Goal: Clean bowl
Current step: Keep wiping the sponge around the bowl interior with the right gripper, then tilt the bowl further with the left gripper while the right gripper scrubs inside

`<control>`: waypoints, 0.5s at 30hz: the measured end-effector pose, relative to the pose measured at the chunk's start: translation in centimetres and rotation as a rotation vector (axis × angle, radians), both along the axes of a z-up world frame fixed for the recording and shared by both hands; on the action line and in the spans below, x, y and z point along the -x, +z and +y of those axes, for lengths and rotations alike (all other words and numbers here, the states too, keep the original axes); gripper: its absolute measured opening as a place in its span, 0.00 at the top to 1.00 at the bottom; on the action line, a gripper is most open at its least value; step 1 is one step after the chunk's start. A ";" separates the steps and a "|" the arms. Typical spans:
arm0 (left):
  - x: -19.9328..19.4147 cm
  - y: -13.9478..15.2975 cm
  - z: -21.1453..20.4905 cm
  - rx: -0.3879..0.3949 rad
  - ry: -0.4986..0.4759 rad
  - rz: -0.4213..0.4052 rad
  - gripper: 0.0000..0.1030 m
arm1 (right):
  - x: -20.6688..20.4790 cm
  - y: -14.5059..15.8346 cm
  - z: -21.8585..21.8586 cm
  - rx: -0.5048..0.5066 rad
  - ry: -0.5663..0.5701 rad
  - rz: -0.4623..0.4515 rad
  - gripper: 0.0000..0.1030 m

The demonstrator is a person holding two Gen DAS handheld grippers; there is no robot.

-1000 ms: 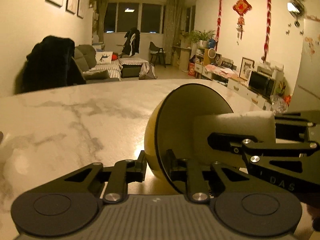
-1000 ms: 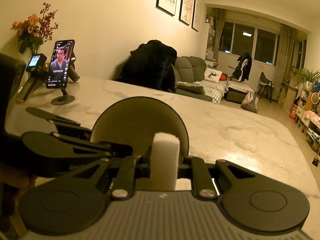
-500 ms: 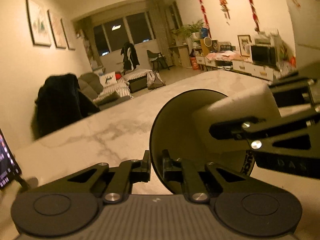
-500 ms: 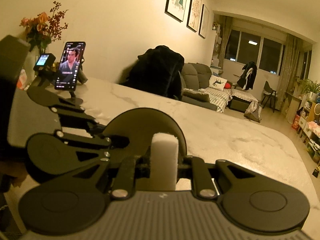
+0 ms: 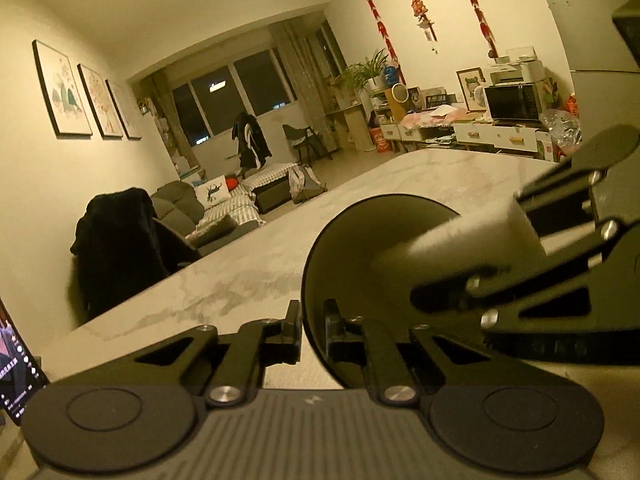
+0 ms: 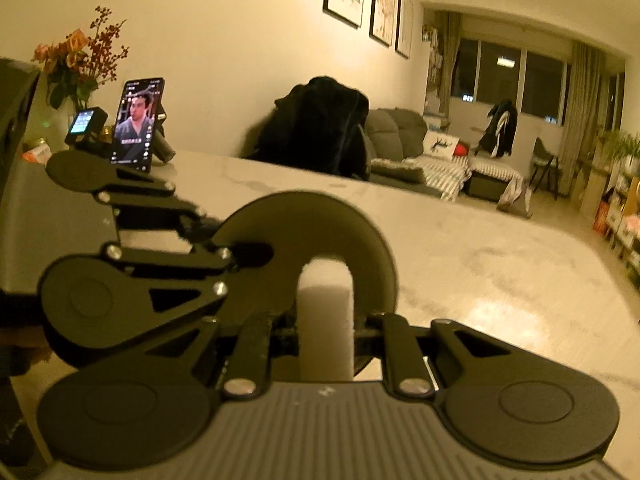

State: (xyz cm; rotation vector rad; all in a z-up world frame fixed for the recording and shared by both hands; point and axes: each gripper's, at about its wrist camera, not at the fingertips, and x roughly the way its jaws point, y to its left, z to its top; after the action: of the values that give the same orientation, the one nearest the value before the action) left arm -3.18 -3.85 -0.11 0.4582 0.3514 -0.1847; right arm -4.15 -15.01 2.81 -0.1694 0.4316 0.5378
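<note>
Both grippers are closed: the bowl [image 5: 360, 248] rim is pinched by the left [image 5: 312, 320], the sponge [image 6: 326, 320] (white) by the right [image 6: 326, 332].

Each camera sits just behind its own tongs and looks forward and a little downward along them, very close. The left view faces the bowl [image 5: 360, 248] with the right tongs [image 5: 452, 296] entering sideways. The right view faces the same bowl [image 6: 320, 232] and marble table [image 6: 500, 264], with the left tongs [image 6: 230, 242] crossing ahead.
</note>
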 end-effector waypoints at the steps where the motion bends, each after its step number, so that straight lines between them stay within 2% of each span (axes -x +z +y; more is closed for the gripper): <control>1: 0.1 -0.1 -0.1 -0.001 -0.008 -0.009 0.89 | 0.1 -0.2 0.1 0.001 0.002 0.003 0.83; 6: 0.3 -1.1 -0.5 -0.051 -0.049 -0.058 0.87 | 0.0 -0.1 -0.1 0.015 -0.017 -0.018 0.83; 9: 0.7 -2.1 -0.7 -0.103 -0.107 -0.105 0.83 | -0.1 0.4 -0.3 0.028 -0.037 -0.048 0.83; 12: 1.0 -2.8 -0.5 -0.104 -0.122 -0.116 0.82 | -0.1 0.8 -0.6 0.033 -0.044 -0.067 0.83; 15: 1.0 -3.1 0.0 -0.071 -0.149 -0.118 0.81 | -0.1 0.8 -0.5 0.042 -0.042 -0.071 0.83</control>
State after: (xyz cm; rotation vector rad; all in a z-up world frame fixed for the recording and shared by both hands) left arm -4.15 -3.88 -3.18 0.5636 0.2080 -0.2898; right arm -4.05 -15.55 3.63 -0.2190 0.3766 0.4798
